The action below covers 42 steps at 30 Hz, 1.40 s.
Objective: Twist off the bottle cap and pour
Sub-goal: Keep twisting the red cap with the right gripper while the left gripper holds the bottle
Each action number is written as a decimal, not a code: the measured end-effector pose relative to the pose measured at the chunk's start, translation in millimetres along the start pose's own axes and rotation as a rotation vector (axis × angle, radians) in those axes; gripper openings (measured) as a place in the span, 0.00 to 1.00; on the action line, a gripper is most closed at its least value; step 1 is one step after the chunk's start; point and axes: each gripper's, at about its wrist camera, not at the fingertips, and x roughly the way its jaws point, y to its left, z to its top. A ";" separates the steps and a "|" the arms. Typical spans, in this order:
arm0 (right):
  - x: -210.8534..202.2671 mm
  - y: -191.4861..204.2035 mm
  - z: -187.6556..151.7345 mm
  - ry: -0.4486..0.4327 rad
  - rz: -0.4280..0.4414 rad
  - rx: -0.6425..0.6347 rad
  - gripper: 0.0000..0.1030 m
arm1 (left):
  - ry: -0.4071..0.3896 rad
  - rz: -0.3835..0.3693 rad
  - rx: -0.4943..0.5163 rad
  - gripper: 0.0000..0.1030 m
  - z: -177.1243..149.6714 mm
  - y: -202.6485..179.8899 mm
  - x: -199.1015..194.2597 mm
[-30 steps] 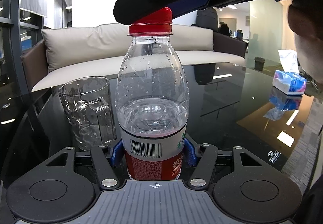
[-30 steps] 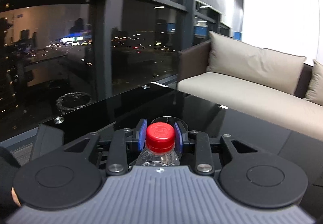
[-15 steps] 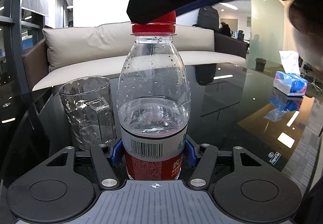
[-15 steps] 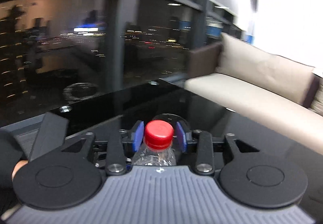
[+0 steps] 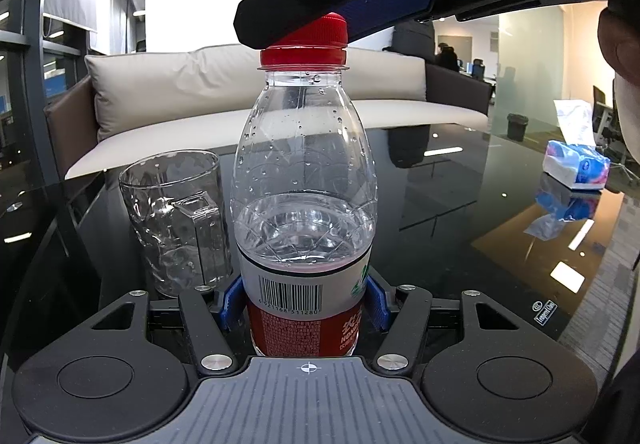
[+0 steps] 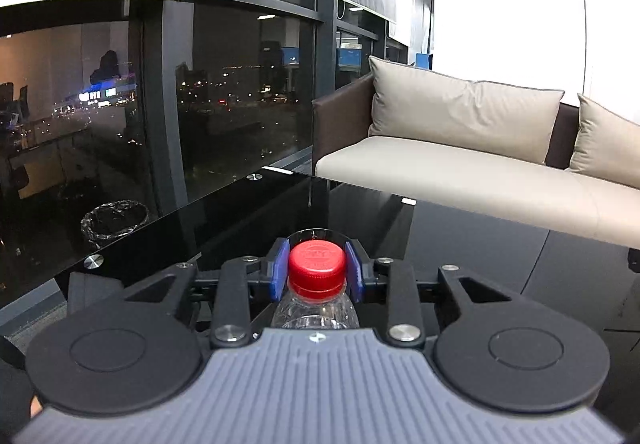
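Observation:
A clear plastic water bottle [image 5: 304, 180] with a red label stands upright on the black glass table [image 5: 460, 212], about half full. My left gripper [image 5: 304, 304] is shut on its lower body at the label. Its red cap [image 5: 306, 40] is on the neck. My right gripper [image 6: 317, 272] is shut on the red cap [image 6: 317, 264] from above, blue pads on both sides. In the left wrist view the right gripper [image 5: 320, 20] reaches in from the upper right. An empty clear glass mug [image 5: 176, 220] stands just left of the bottle.
A tissue pack [image 5: 576, 168] lies on the table at the far right. A beige sofa [image 6: 460, 164] runs along the table's far edge. A bin [image 6: 114, 218] stands on the floor by the dark windows.
My right gripper has turned around the cap, its body swinging to the right in the left wrist view. The right wrist view has rotated accordingly. The bottle and left gripper stay still.

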 end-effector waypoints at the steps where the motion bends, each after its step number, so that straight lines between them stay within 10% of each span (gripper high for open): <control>1: 0.8 -1.5 0.2 0.002 0.010 -0.006 0.31 | 0.000 0.000 0.001 0.54 0.2 -0.1 0.1; 16: 9.8 -32.2 10.2 0.036 0.260 -0.183 0.31 | -0.001 -0.003 -0.003 0.54 1.5 -0.2 2.1; 25: -5.1 -0.3 -2.6 -0.005 0.021 -0.003 0.32 | -0.001 0.008 -0.008 0.54 0.8 -1.3 1.8; 42: -1.4 0.6 3.5 0.022 0.013 0.035 0.32 | -0.047 0.007 -0.030 0.55 4.5 0.6 -3.0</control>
